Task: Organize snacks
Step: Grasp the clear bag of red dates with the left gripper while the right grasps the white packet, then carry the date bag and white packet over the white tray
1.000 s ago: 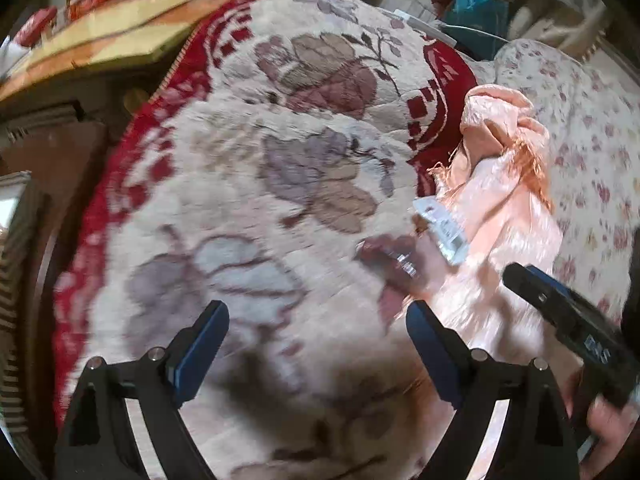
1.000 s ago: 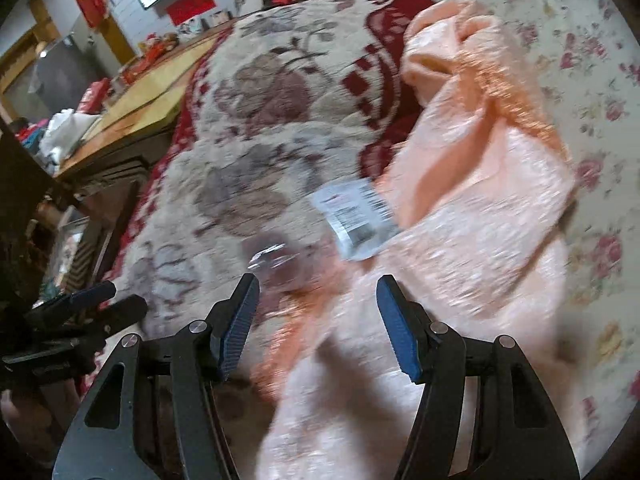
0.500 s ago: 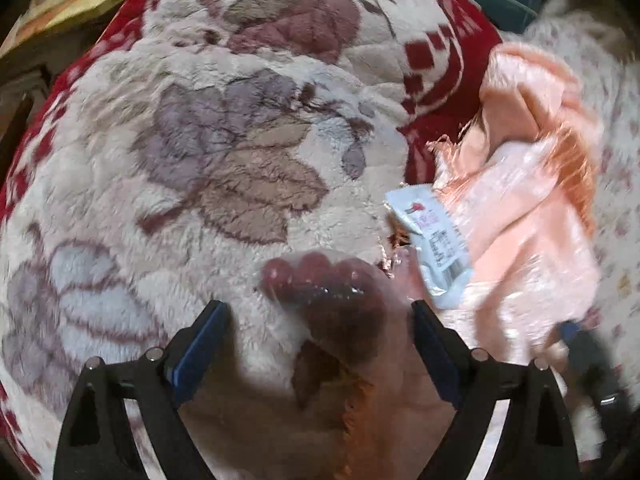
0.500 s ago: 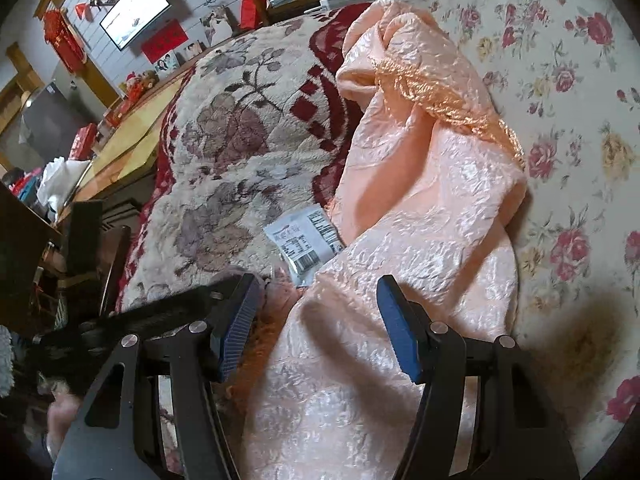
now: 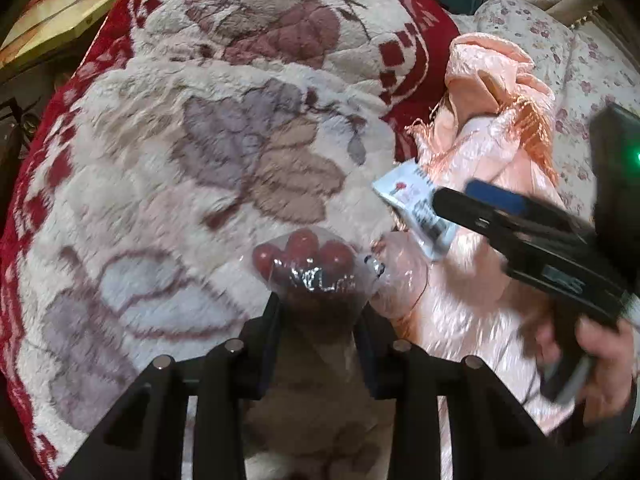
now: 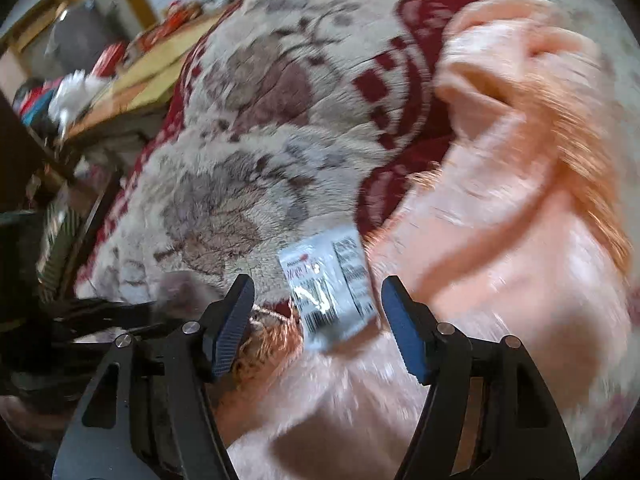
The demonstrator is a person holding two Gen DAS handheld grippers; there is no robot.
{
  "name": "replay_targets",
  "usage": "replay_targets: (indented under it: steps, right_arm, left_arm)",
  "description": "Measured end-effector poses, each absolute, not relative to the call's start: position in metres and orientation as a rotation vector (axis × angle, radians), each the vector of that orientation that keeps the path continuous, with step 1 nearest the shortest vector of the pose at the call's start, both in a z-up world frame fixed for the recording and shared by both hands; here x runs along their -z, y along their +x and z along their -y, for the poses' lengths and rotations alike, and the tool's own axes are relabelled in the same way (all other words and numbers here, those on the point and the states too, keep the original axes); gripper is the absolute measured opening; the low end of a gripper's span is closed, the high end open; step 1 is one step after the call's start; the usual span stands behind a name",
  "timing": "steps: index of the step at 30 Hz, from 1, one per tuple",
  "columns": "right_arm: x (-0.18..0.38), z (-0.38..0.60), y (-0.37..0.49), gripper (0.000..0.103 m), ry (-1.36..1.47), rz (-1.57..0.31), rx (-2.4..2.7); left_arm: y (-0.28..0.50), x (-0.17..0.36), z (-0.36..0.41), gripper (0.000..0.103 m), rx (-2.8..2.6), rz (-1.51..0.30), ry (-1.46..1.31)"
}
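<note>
The clear bag of red round snacks point(image 5: 306, 264) sits on the plush floral blanket point(image 5: 208, 152), pinched at its near end between the jaws of the left gripper point(image 5: 316, 320), which have closed in on the plastic. Three glossy dark-red balls bulge at the far end of the bag, and the film shows bright glints and some print too blurred to read. Ahead of it and to its left the blanket runs wide and unobstructed out to its red patterned border point(image 5: 408, 60); to its right the room is tight, with a peach satin cloth with orange fringe point(image 5: 492, 152) bunched up just beside the bag.

A white snack packet point(image 6: 332, 284) lies at the seam where blanket meets cloth, its lower corner resting on the satin. It carries a small red mark, black text and a barcode. The right gripper point(image 6: 316, 320) hovers over it with jaws wide apart, one blue pad on each side of the packet, holding nothing; in the left wrist view its finger crosses in front of the packet.

Beyond the satin cloth a rose-print bedsheet point(image 5: 576, 64) stretches off to the right. Past the blanket's far left edge stands a yellow wooden table point(image 6: 160, 68), cluttered, well apart from both packets
</note>
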State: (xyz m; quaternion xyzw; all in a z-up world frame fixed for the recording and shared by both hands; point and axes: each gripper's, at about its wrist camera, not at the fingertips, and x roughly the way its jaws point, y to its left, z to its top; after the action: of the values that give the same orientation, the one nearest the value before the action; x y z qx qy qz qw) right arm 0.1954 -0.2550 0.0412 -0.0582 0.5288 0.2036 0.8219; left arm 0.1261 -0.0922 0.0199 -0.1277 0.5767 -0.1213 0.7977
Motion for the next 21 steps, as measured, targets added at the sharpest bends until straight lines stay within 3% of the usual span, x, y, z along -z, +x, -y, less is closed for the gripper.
replay_targets:
  steps: [7,9,10,12,13,16,18,21]
  right_arm:
    - [-0.002,0.242,0.209,0.067,-0.264,-1.243,-0.420]
    - [0.002,0.246,0.209,0.054,-0.242,-1.248,-0.416]
    - [0.001,0.248,0.208,0.054,-0.231,-1.234,-0.409]
    - [-0.005,0.249,0.204,0.053,-0.227,-1.210,-0.408]
    - [-0.010,0.249,0.201,0.053,-0.230,-1.187,-0.401]
    - [-0.022,0.256,0.193,0.053,-0.194,-1.152,-0.383]
    - [-0.030,0.262,0.188,0.053,-0.161,-1.143,-0.366]
    - [-0.040,0.268,0.178,0.053,-0.105,-1.123,-0.363]
  left_arm:
    - [0.128,-0.016,0.089,0.040,0.247,-1.245,-0.331]
    - [0.133,-0.014,0.090,0.053,0.232,-1.247,-0.358]
    - [0.135,-0.014,0.093,0.058,0.233,-1.244,-0.368]
    - [0.139,-0.013,0.099,0.080,0.247,-1.238,-0.389]
    - [0.140,-0.013,0.104,0.083,0.249,-1.232,-0.387]
    - [0.139,-0.013,0.112,0.075,0.216,-1.202,-0.318]
    - [0.137,-0.014,0.111,0.047,0.209,-1.189,-0.277]
    - [0.133,-0.015,0.098,0.036,0.240,-1.210,-0.311]
